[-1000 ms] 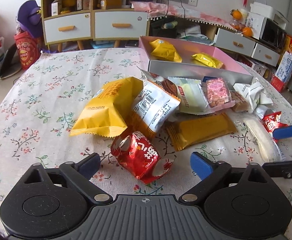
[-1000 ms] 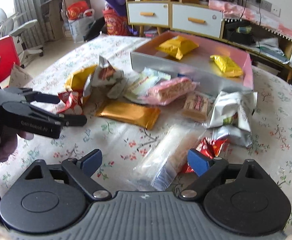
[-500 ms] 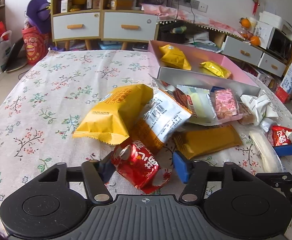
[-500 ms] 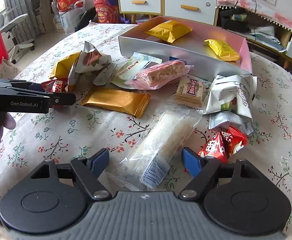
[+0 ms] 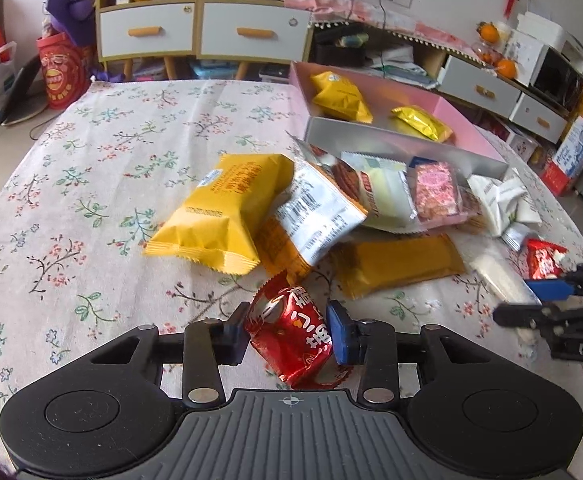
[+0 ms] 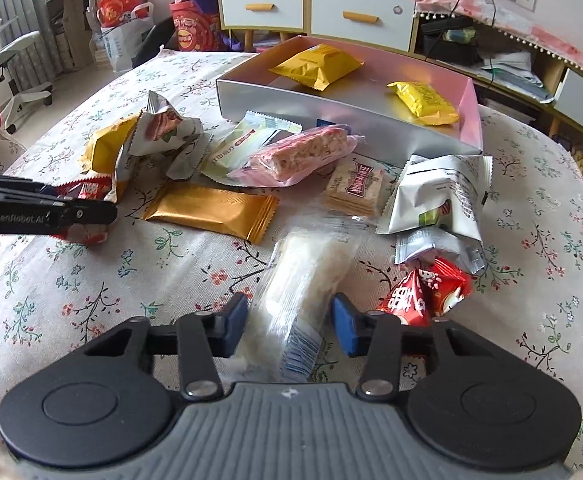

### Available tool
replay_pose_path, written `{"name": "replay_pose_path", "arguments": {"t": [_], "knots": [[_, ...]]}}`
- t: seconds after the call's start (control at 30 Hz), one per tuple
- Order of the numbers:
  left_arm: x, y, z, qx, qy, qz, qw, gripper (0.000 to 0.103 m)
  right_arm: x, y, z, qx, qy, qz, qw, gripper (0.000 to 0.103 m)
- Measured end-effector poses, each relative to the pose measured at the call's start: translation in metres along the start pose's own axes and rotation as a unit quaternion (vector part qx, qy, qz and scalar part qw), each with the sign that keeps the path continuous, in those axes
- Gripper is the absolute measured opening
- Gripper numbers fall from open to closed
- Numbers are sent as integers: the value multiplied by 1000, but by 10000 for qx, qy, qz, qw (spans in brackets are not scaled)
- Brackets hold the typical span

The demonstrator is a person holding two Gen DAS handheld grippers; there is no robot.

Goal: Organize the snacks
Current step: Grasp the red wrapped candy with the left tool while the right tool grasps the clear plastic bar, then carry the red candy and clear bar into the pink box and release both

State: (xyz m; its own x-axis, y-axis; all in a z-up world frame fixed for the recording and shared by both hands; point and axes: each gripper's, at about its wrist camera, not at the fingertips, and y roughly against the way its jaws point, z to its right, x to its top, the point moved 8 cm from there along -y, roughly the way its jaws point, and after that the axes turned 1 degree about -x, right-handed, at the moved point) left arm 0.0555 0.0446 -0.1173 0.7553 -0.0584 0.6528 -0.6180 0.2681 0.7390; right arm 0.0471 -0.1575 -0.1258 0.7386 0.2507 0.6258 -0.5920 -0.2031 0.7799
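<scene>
On the floral tablecloth, a crumpled red snack packet (image 5: pixel 291 332) lies between the pads of my left gripper (image 5: pixel 287 336). Its jaws are closing and both pads touch the packet's sides. In the right wrist view a long white bar in clear wrap (image 6: pixel 307 272) lies between the pads of my right gripper (image 6: pixel 289 324). Those jaws are closing too, with the pads against the wrapper. A silver-walled box with a pink inside (image 6: pixel 311 100) stands at the back and holds two yellow packets. Each gripper shows at the edge of the other's view.
A pile of snacks lies between the grippers and the box: a big yellow packet (image 5: pixel 223 212), a gold bar (image 5: pixel 395 264), a pink bar (image 6: pixel 303 152), white bags (image 6: pixel 439 196). Another red packet (image 6: pixel 423 296) sits just right of my right gripper. Cabinets stand beyond the table.
Both pairs of jaws have come in from wide apart. The left ones now meet the red packet, the right ones the clear-wrapped bar. Neither packet has left the cloth.
</scene>
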Motion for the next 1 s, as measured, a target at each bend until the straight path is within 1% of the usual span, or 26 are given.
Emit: {"name": "replay_pose_path", "arguments": {"t": [0.07, 0.3, 0.37, 0.4, 0.5, 0.7, 0.87, 1.0], "knots": [[-1, 1, 4, -45, -46, -68, 10000, 36, 1, 0, 0, -31, 12, -26, 10000, 30], [-4, 5, 18, -237, -210, -285, 9991, 35, 0, 4, -1, 67, -32, -133, 9999, 27], [-3, 7, 23, -305, -260, -298, 9987, 35, 2, 6, -1, 79, -53, -125, 9999, 25], [-3, 9, 25, -348, -280, -300, 9986, 35, 3, 8, -1, 101, -66, -105, 9999, 22], [-1, 12, 31, -433, -351, -292, 9980, 35, 6, 10, -1, 167, -103, -101, 9998, 19], [1, 13, 40, -540, -443, -317, 9971, 35, 8, 12, 1, 213, -210, -169, 9994, 17], [4, 16, 48, -615, -506, -321, 9963, 35, 13, 18, 7, 196, -332, -116, 9992, 16], [11, 19, 55, -700, -550, -295, 9956, 35, 17, 23, 10, 280, -485, -97, 9984, 16]]}}
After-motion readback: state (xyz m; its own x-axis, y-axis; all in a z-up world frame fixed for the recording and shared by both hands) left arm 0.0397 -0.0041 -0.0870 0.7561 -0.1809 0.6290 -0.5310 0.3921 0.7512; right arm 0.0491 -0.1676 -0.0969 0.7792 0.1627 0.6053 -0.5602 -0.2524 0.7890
